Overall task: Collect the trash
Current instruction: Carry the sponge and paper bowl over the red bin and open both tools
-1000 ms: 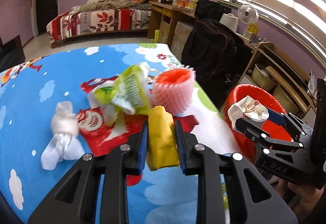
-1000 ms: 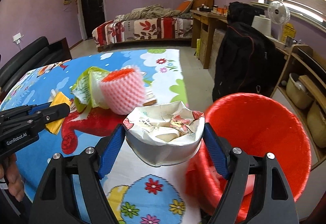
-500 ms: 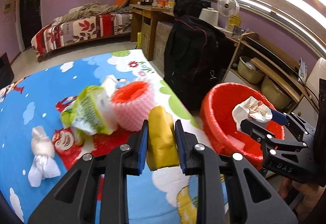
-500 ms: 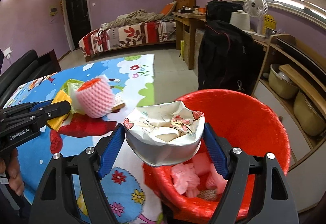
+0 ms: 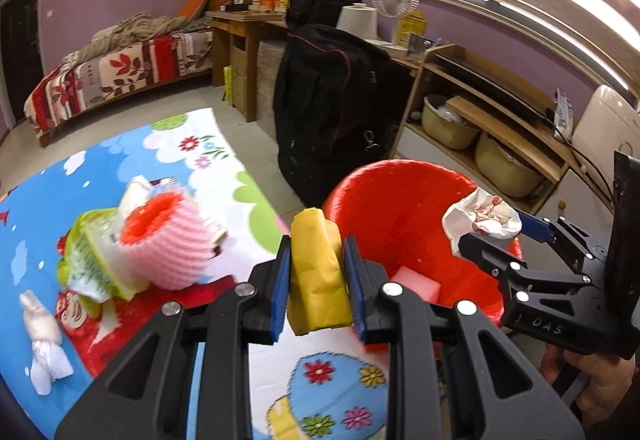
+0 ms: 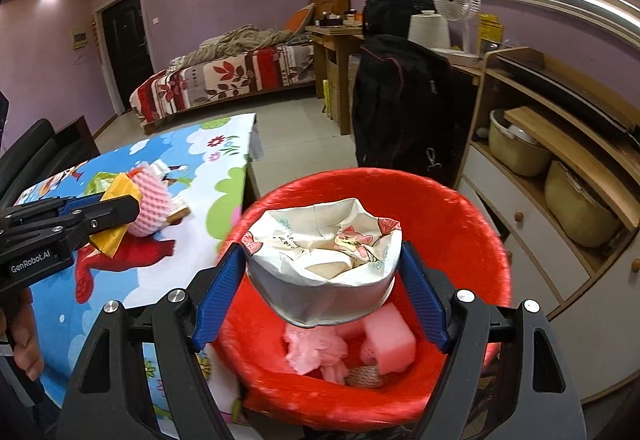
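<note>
My left gripper (image 5: 317, 246) is shut on a yellow packet (image 5: 318, 280), held above the table's right edge beside the rim of the red bin (image 5: 384, 199). From the right wrist, the same left gripper (image 6: 120, 207) and yellow packet (image 6: 120, 191) show at the left. My right gripper (image 6: 320, 250) is shut on a crumpled white paper bowl (image 6: 324, 280) printed with pink cartoons. The bowl hangs over the open mouth of the red bin (image 6: 460, 215). Seen from the left wrist, the right gripper (image 5: 494, 232) holds the bowl (image 5: 480, 209) over the bin's far side.
A pink foam net (image 5: 168, 240), a green wrapper (image 5: 88, 260) and a white tissue (image 5: 40, 328) lie on the cartoon-print table (image 5: 60, 199). Pink foam pieces (image 6: 388, 340) lie inside the bin. A black bag (image 5: 332, 111) and shelves with pots (image 6: 520, 151) stand behind the bin.
Both grippers have swung right, away from the table and toward the red bin. The bowl now hangs over the bin's mouth, and the yellow packet has reached the rim. Both grips are unchanged.
</note>
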The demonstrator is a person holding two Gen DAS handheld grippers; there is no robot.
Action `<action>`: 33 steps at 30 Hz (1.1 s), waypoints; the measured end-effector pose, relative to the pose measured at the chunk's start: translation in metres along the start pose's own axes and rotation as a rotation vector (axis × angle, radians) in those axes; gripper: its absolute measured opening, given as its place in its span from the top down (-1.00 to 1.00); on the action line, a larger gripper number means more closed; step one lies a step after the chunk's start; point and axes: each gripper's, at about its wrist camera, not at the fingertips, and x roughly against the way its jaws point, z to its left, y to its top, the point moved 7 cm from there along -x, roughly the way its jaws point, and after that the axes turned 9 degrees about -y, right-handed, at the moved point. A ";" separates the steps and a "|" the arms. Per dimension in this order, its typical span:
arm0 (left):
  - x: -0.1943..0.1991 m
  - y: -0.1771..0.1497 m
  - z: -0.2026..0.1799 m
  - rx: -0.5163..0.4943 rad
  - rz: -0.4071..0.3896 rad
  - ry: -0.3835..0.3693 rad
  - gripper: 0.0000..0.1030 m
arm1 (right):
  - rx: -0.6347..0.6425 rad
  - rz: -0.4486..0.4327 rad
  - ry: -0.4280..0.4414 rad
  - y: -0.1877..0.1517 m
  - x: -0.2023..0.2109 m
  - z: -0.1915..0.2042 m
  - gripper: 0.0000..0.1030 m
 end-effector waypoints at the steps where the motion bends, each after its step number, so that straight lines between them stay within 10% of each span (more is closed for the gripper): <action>1: -0.003 0.001 -0.004 -0.006 0.002 -0.008 0.51 | -0.009 0.000 -0.006 0.000 0.000 -0.006 -0.43; 33: -0.034 0.019 -0.048 0.009 0.009 -0.186 0.09 | -0.088 -0.012 -0.057 0.009 0.004 -0.072 -0.58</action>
